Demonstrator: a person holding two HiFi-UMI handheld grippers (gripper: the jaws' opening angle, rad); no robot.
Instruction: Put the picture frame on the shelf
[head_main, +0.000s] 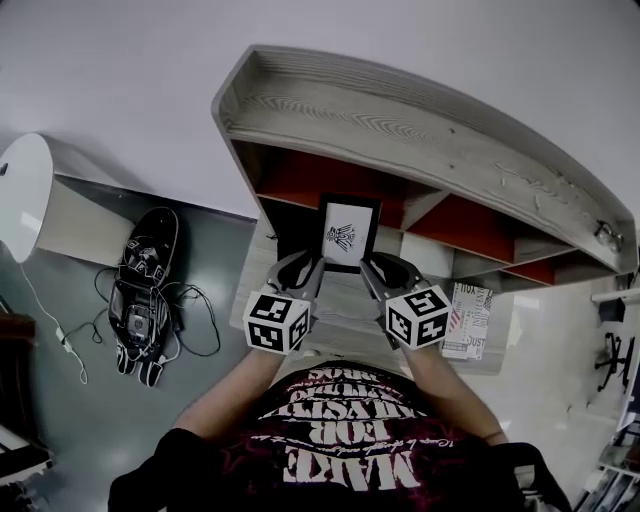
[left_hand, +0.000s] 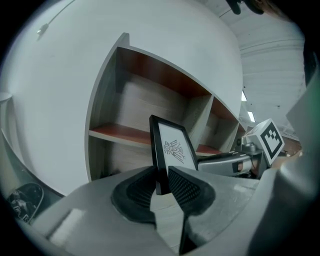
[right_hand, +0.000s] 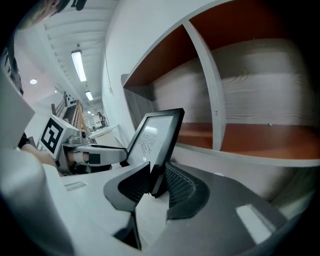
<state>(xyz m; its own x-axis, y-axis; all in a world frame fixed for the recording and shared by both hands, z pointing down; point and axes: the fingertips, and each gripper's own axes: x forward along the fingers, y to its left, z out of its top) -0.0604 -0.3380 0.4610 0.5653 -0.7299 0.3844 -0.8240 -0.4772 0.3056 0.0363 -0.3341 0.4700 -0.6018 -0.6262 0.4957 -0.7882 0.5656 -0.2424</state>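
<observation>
A black picture frame (head_main: 347, 232) with a white print stands upright in front of the wooden shelf (head_main: 420, 130) with red-backed compartments. My left gripper (head_main: 308, 272) is shut on the frame's lower left edge, and my right gripper (head_main: 372, 270) is shut on its lower right edge. In the left gripper view the frame (left_hand: 170, 147) sits between the ribbed pads (left_hand: 184, 187), with the other gripper beyond it. In the right gripper view the frame (right_hand: 155, 137) is pinched the same way, and the shelf's compartments (right_hand: 250, 105) lie just behind it.
A pair of black shoes with cables (head_main: 145, 300) lies on the grey floor at the left. A white round table (head_main: 25, 190) is at the far left. A printed box (head_main: 467, 320) rests on the shelf's low surface at the right.
</observation>
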